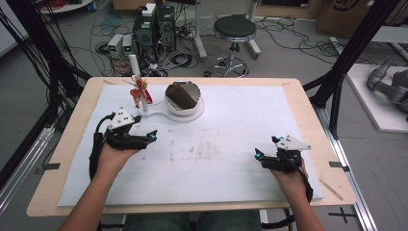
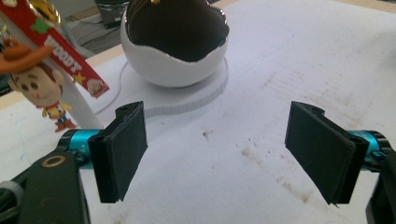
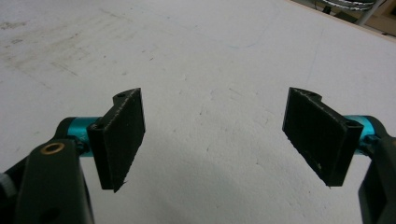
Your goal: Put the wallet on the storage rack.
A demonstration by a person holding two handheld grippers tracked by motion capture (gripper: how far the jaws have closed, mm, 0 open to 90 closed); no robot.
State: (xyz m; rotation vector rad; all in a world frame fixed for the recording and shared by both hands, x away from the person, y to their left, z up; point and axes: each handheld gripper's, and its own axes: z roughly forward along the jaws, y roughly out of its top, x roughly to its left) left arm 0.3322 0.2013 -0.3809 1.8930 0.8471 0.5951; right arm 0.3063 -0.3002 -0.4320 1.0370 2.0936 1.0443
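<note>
White foam matting (image 1: pixel 250 159) covers the wooden table, and at its far left stands a white plastic post (image 2: pixel 81 109) hung with a small cowboy-doll keychain on a red strap (image 2: pixel 39 84), beside a white eggshell-shaped bowl with a dark lining (image 2: pixel 175 42). That charm looks light, floppy and swingy; the strap seems the safest hold. Left gripper (image 2: pixel 217 149), empty, gapes wide just before it; right gripper (image 3: pixel 215 140) gapes over bare foam.

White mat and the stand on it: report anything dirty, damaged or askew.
The white mat carries a brownish scuffed stain near its middle, also seen as dark specks in the left gripper view. The egg-shaped bowl has a jagged rim, seemingly by design. The Woody charm hangs from its post. Nothing is tipped or spilled.
</note>
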